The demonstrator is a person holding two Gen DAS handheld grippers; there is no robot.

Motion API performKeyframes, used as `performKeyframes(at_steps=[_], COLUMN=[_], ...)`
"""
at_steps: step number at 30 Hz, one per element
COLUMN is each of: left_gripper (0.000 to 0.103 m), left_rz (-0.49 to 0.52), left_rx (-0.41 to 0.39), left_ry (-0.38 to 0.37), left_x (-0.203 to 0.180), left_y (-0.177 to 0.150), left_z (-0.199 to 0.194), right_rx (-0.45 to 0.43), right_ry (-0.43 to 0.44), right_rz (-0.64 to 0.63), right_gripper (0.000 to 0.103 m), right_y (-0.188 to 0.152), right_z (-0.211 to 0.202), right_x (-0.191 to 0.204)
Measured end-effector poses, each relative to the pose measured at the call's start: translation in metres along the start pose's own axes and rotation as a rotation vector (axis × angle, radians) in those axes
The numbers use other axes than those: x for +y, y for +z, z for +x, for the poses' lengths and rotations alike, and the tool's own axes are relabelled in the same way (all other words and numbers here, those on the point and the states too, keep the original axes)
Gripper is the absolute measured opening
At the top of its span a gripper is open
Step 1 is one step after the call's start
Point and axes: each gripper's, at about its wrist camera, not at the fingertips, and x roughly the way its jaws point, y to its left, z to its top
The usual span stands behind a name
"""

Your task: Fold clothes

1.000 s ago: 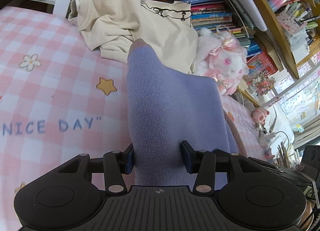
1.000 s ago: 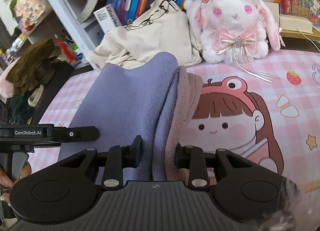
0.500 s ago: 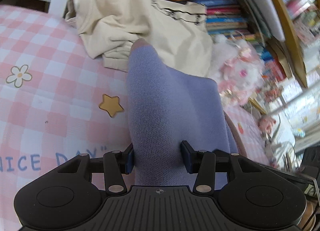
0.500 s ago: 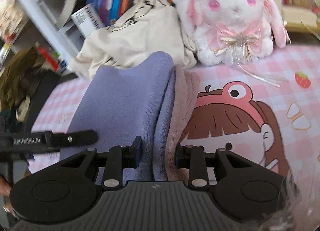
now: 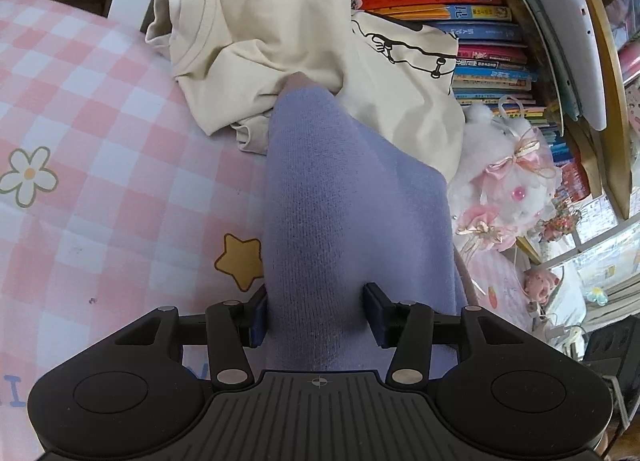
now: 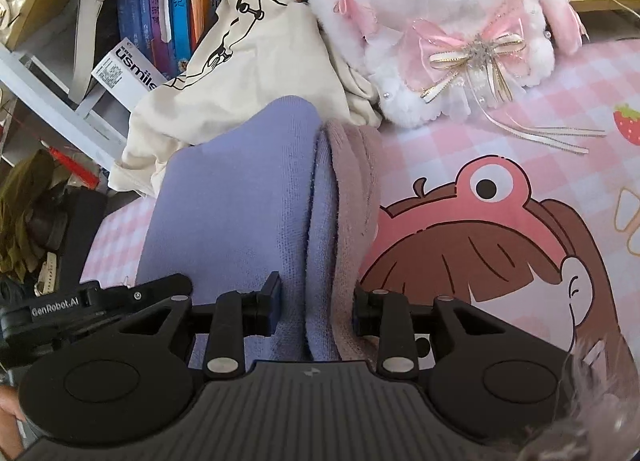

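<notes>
A folded lavender knit garment (image 5: 344, 213) with a mauve-pink inner layer (image 6: 352, 189) is held between both grippers over the pink checked mat. My left gripper (image 5: 316, 315) is shut on its left end. My right gripper (image 6: 316, 311) is shut on its right end, pinching the lavender and mauve layers together. The garment's far edge touches a crumpled cream T-shirt (image 5: 280, 45), which also shows in the right wrist view (image 6: 244, 73). The left gripper's body (image 6: 96, 301) shows at the left of the right wrist view.
A white and pink plush rabbit (image 6: 444, 21) sits just beyond the garment to the right; it also shows in the left wrist view (image 5: 508, 185). A bookshelf with upright books (image 6: 180, 9) backs the mat. The pink checked mat (image 5: 100, 165) has cartoon prints (image 6: 500, 253).
Both grippers have moved forward with the garment toward the cream T-shirt and the rabbit, which now look closer. The grips have not changed.
</notes>
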Motion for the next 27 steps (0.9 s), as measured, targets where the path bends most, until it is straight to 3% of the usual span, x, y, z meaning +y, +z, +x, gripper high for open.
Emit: performKeyframes(at_steps=[13,17,23,27], left_gripper=[0.055,0.065,0.075,0.081], left_rz=[-0.051,-0.029,0.040,0.124], left_rx=[-0.017,-0.059,-0.224,-0.266], left_ry=[0.020,0.079,0.106,0.193], left_x=[0.003,-0.003,-0.021,-0.042], left_y=[-0.016,-0.018,-0.042,-0.069], left_z=[-0.011,-0.025,-0.071,-0.086], right_rx=[0.025,-0.030,-0.143,-0.184], right_ry=[0.034,0.022,-0.047,-0.103], right_rz=[0.057,-0.012,-0.191,-0.278], right_gripper=[0.040,0.046,0.063,0.074], right_y=[-0.016,-0.019,-0.037,-0.057], right_z=[-0.008,-0.023,-0.062,-0.084], right_x=[-0.007,-0.003,0.011,0.019])
